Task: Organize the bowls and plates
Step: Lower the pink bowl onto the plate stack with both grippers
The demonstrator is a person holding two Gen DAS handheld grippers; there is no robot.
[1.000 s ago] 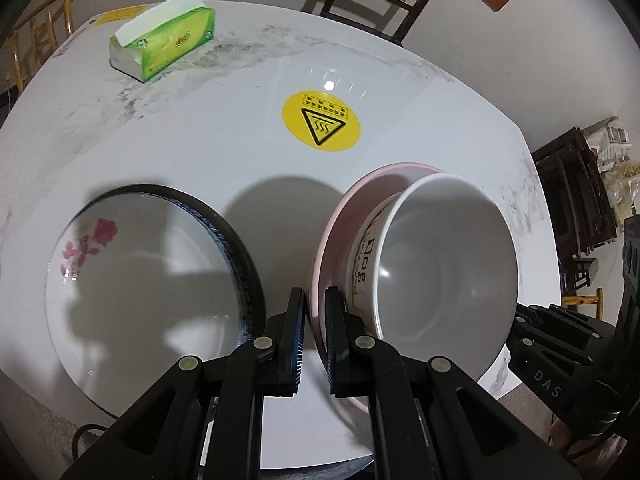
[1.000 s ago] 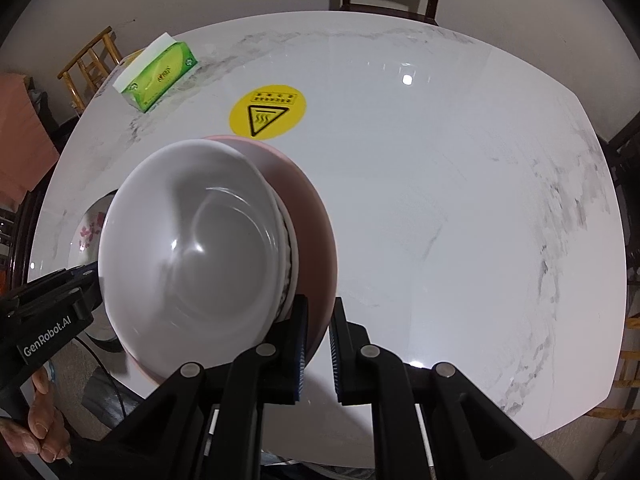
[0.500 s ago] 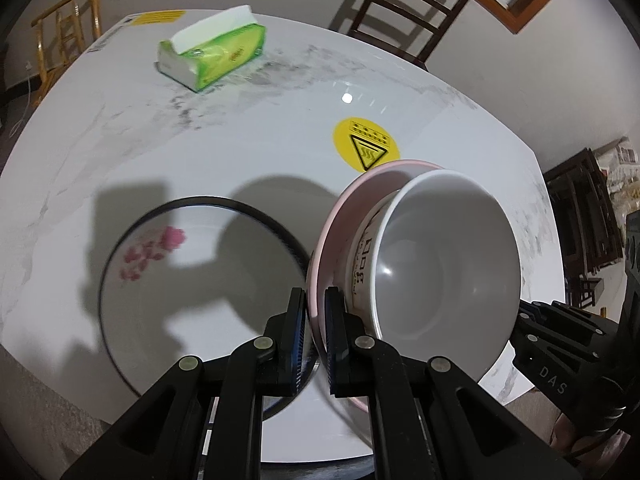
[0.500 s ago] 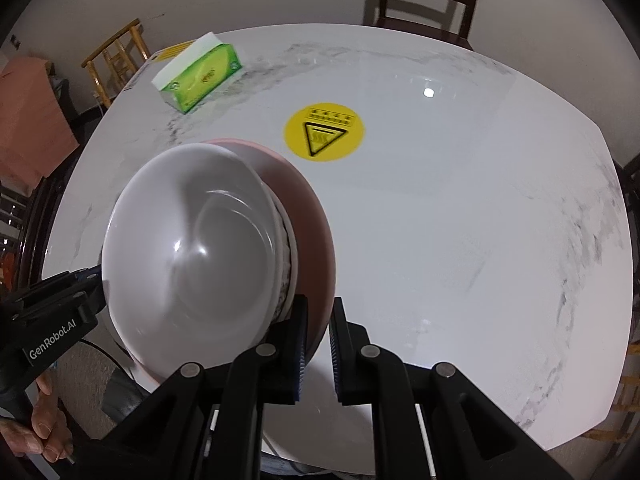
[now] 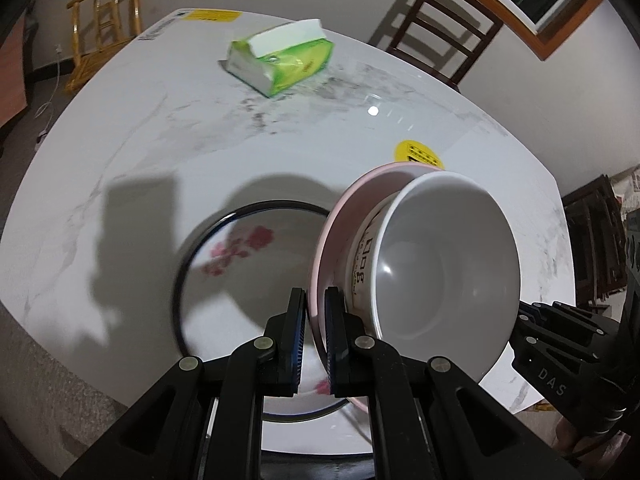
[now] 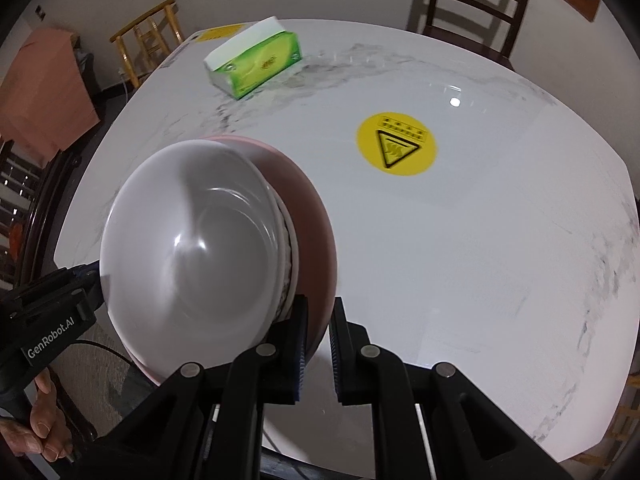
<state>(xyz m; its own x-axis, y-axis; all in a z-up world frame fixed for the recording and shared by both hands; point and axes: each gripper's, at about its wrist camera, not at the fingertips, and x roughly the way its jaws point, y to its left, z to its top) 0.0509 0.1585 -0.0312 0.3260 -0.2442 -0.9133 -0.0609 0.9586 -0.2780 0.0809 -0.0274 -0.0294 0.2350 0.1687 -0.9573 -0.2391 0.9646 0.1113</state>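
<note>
Since the earlier frame, the carried stack has been shifted across the worktop [image 6: 480,260] towards the floral plate [image 5: 240,280], which now lies partly beneath it in the left wrist view; the tissue pack [image 5: 280,62] appears nearer.

Nearest, the left gripper [image 5: 316,340] is seen clenched on 1 edge of the pink plate [image 5: 340,232], and the right gripper [image 6: 318,344] is clenched on the opposite edge [image 6: 312,216]. The rim is nipped between both pairs of jaws. A white bowl [image 5: 448,256] is carried on the pink plate, apparently with at least 1 more bowl nested under it; the count cannot be confirmed. The stack is held clear of the worktop.

Beyond, the floral plate with its dark rim rests flat near the worktop's near edge. Further off lie the yellow warning sticker [image 6: 396,144] and the tissue pack, both well apart from the stack.

Judgement: the step in hand is the setting of the stack onto the floral plate. It is best done if both grips are kept firm and level, so that the bowls are not tipped. The pink plate should be centred within the dark rim before lowering. Both hands should be lowered together, and release withheld until the plate is seated. Risk: the floral plate lies close to the edge and could be nudged off.
</note>
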